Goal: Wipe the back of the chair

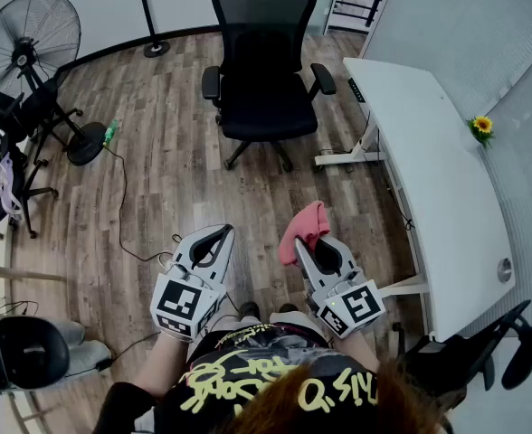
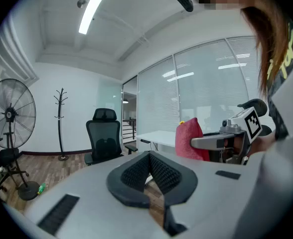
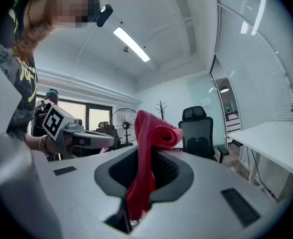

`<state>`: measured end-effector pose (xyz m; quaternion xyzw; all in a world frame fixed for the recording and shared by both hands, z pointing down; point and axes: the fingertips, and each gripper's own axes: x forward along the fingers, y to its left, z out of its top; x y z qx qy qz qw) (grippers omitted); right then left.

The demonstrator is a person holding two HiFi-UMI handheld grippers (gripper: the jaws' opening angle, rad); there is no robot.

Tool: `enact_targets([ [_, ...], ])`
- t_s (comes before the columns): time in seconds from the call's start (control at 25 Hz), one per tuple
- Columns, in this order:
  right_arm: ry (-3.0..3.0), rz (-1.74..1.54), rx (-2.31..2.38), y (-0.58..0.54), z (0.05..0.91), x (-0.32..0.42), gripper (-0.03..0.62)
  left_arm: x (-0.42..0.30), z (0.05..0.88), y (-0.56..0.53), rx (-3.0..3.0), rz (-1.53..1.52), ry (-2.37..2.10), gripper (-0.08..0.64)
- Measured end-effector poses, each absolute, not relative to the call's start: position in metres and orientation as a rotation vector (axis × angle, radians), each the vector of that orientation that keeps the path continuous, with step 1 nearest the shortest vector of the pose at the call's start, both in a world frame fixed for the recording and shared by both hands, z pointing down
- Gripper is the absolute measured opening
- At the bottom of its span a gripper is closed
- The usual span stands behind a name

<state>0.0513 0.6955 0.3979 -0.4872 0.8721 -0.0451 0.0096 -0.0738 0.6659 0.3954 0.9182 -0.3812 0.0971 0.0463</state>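
Note:
A black mesh office chair (image 1: 263, 57) stands ahead on the wood floor, its seat facing me; it also shows far off in the left gripper view as the chair (image 2: 103, 141) and in the right gripper view as the chair (image 3: 200, 132). My right gripper (image 1: 309, 242) is shut on a red cloth (image 1: 302, 228), which folds over the jaw tips as the cloth (image 3: 147, 158). My left gripper (image 1: 221, 234) is shut with nothing in it, its pads (image 2: 138, 169) meeting at the tip. Both grippers are held close to my body, well short of the chair.
A white desk (image 1: 429, 170) runs along the right, with a small yellow flower (image 1: 481, 126) on it. A standing fan (image 1: 33, 43) and a coat stand (image 1: 148, 16) are at the back left. A cable (image 1: 121, 206) trails over the floor. Another dark chair (image 1: 483, 355) sits at lower right.

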Motion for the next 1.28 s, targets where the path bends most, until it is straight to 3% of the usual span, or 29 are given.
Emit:
enact_targets([
  [1.28, 2.745, -0.168, -1.526, 0.686, 0.408, 0.045, 0.061, -0.093, 0.429, 0.656, 2.746, 0.412, -1.084, -0.008],
])
